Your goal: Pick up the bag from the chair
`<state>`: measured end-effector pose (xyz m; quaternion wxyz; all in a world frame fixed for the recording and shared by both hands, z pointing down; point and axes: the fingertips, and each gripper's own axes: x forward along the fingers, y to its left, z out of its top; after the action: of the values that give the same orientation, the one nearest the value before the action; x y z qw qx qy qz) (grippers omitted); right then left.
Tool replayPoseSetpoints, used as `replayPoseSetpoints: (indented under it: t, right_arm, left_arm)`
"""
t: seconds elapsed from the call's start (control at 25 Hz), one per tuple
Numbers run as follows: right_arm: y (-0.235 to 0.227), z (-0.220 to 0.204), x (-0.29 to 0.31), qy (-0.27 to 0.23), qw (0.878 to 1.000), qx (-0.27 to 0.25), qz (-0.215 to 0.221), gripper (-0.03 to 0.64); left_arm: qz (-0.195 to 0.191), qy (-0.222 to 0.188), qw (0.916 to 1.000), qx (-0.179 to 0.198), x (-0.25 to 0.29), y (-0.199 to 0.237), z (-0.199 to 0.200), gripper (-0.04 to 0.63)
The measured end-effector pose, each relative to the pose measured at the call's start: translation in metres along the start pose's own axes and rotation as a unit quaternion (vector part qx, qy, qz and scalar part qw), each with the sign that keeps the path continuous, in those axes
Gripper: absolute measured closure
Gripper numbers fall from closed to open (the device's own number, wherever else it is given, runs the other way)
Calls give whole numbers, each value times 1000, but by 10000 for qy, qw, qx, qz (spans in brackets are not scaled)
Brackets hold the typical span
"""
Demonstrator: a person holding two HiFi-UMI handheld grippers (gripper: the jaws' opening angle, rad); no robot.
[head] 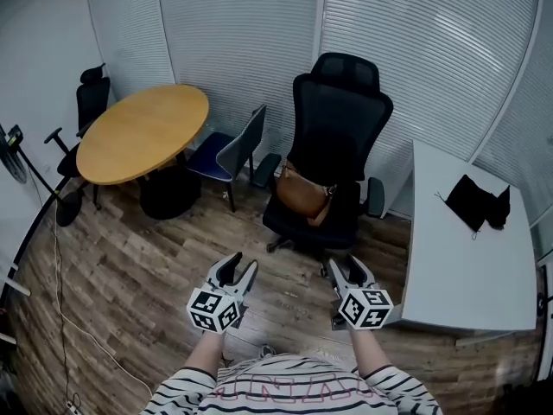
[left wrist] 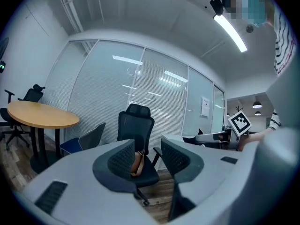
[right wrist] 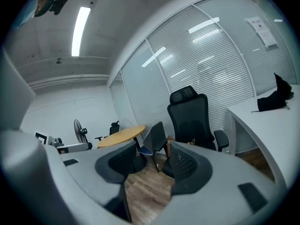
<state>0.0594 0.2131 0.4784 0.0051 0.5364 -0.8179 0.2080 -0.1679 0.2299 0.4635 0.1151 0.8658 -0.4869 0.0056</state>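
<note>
A brown leather bag (head: 301, 191) with a strap rests on the seat of a black high-backed office chair (head: 335, 124) in the head view. It shows between the jaws in the left gripper view as a brown bag (left wrist: 137, 163) on the chair (left wrist: 136, 130). My left gripper (head: 238, 270) is open, well short of the chair, above the wood floor. My right gripper (head: 348, 271) is open too, just in front of the chair's base. Nothing is held. In the right gripper view the chair (right wrist: 192, 116) stands ahead; the bag is barely seen there.
A round wooden table (head: 143, 130) stands at the left with a black chair (head: 88, 102) behind it. A grey and blue side chair (head: 226, 152) is beside the office chair. A white desk (head: 462, 249) at the right carries a black cloth item (head: 479, 201). Cables run along the floor at left.
</note>
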Motion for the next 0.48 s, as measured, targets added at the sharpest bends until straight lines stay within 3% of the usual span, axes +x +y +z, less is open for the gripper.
replayPoseSetpoints:
  t: [0.48]
  right_arm:
    - [-7, -6, 52, 202, 9993, 66, -300, 400]
  left_arm:
    - [-158, 113, 9996, -225, 37, 56, -8, 442]
